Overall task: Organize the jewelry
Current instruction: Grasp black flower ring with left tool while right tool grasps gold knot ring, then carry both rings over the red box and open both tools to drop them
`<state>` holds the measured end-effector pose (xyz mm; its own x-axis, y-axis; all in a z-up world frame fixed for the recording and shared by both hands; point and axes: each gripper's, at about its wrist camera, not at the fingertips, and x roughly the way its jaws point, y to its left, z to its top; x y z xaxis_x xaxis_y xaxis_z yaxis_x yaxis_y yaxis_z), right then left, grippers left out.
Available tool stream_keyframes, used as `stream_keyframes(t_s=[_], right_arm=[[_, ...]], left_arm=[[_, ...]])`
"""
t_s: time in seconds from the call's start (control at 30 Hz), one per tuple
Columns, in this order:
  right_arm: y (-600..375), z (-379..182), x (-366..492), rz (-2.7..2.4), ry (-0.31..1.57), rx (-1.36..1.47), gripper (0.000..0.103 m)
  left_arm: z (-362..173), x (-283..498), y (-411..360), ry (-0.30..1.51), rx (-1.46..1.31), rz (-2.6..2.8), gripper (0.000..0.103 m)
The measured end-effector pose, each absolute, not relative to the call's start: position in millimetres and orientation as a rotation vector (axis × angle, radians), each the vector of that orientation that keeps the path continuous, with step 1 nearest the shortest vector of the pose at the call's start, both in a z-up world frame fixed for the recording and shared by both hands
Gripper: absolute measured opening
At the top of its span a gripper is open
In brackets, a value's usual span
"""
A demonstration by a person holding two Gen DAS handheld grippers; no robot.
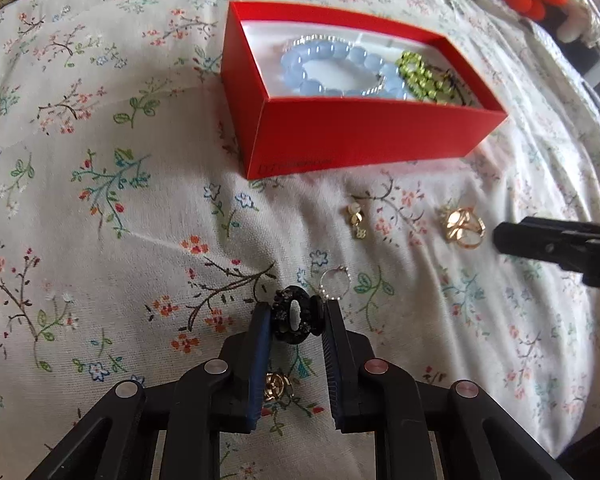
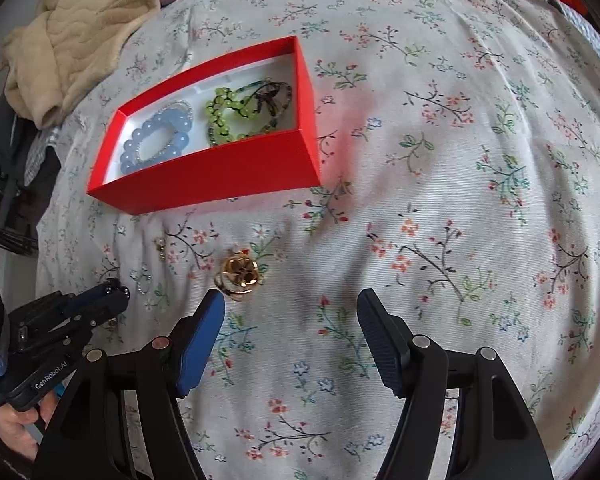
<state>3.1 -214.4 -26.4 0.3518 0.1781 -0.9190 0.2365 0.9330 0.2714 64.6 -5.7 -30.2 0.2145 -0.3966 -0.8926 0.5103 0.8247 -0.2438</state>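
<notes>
- Left gripper clamped on black ring, above floral bedsheet.
- Right gripper jaws wide, empty; gold ring just beyond.
- Red box holds blue bracelet, green beads.

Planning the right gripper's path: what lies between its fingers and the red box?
Right wrist view: only the gold flower ring by the left finger; otherwise bare floral cloth up to the red box.

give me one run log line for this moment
left gripper: shut on black ring | right gripper: open, empty | red box: holds bracelets | gold ring: on bedsheet
</notes>
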Motion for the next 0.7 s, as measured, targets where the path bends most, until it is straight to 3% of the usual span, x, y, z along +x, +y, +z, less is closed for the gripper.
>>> stream_keyframes(t_s=[0.13, 0.6, 0.7], right_arm=[[-205, -28, 7, -0.012, 1.223, 0.39, 0.066], [-184, -41, 28, 0.018, 1.249, 0.349, 0.03], [-181, -42, 31, 0.014, 1.244, 0.341, 0.03]], left_arm=[[-24, 65, 1, 1.19, 0.091, -0.624, 0.019], [-23, 67, 11, 1.189, 0.093, -0.588, 0.019], [-22, 66, 11, 1.186, 0.092, -0.585, 0.019]])
